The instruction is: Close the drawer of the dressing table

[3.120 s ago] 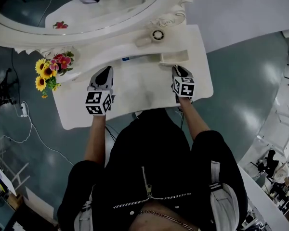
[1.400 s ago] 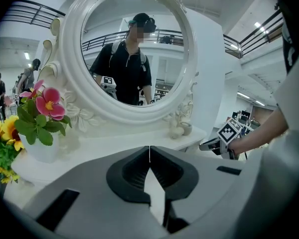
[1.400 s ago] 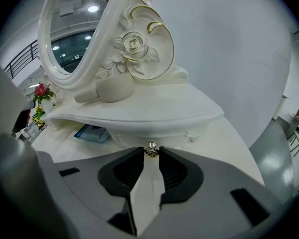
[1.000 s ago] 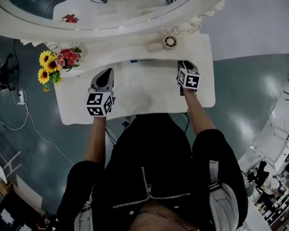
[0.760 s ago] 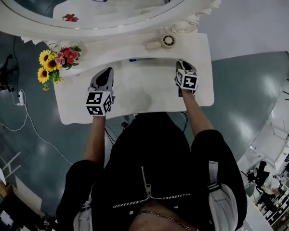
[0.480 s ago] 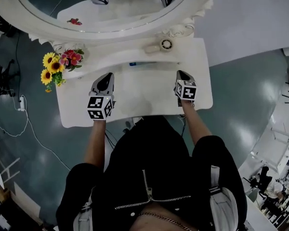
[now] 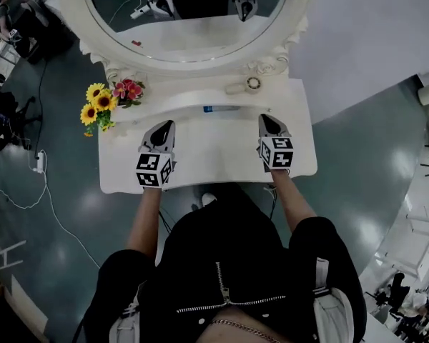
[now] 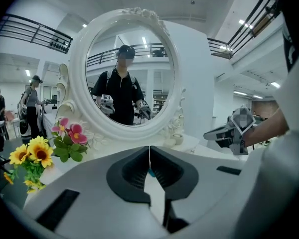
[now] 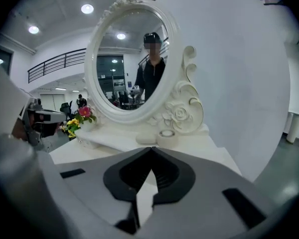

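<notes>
Right hand-held gripper [image 7: 263, 119] drawn back, jaws just closed empty, drawer [image 7: 252, 108] shut

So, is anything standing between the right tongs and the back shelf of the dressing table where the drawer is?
Nothing visible does. The right tongs, just closed on nothing, hang over bare tabletop just before the shelf. The small blue item lies to their left; the round pot sits up by the mirror. No drawer sticks out.

The person wears a black jacket [image 7: 225, 256] with silver zips [image 7: 221, 280] and a chain [image 7: 247, 326] below it. The left gripper [image 7: 166, 125] and right gripper [image 7: 264, 118] are pale grey with black pads [image 8: 134, 171]. Each carries 1 black-and-white marker cube [image 7: 154, 170].
</notes>
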Tool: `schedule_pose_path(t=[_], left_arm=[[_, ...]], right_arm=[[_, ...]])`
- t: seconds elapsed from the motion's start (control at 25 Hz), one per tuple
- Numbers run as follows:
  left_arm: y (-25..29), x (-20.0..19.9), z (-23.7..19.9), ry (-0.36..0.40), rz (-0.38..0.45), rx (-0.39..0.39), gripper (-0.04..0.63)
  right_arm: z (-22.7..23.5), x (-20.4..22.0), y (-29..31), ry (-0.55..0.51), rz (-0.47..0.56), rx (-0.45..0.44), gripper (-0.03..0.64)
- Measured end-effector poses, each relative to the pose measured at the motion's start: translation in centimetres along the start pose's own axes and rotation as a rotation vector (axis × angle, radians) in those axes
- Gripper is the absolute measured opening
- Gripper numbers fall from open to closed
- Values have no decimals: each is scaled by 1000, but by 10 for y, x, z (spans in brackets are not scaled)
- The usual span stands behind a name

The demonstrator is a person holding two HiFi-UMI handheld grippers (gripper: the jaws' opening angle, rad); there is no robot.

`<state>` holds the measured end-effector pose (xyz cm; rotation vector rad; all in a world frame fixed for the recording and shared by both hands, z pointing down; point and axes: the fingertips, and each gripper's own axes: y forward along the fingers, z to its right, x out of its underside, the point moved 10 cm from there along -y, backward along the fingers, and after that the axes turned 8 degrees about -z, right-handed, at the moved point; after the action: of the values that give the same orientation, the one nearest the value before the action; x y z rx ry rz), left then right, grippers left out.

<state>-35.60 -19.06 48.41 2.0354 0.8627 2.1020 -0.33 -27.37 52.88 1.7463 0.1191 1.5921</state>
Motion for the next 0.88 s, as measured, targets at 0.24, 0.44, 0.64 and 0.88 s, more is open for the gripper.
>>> schedule_pose_path(t=[0.24, 0.44, 0.64, 0.88], left_arm=[[-27, -4, 6, 14, 63, -19, 21], [-43, -6, 11, 31, 97, -34, 21], [-53, -5, 15, 24, 112, -53, 21], [-57, -2, 16, 22, 106, -59, 21]], right_arm=[[-36, -37, -38, -51, 152, -45, 5], [-53, -51, -61, -93, 221, -67, 3], [-57, -52, -73, -101, 255, -85, 3], [-58, -50, -77, -93, 268, -89, 3]])
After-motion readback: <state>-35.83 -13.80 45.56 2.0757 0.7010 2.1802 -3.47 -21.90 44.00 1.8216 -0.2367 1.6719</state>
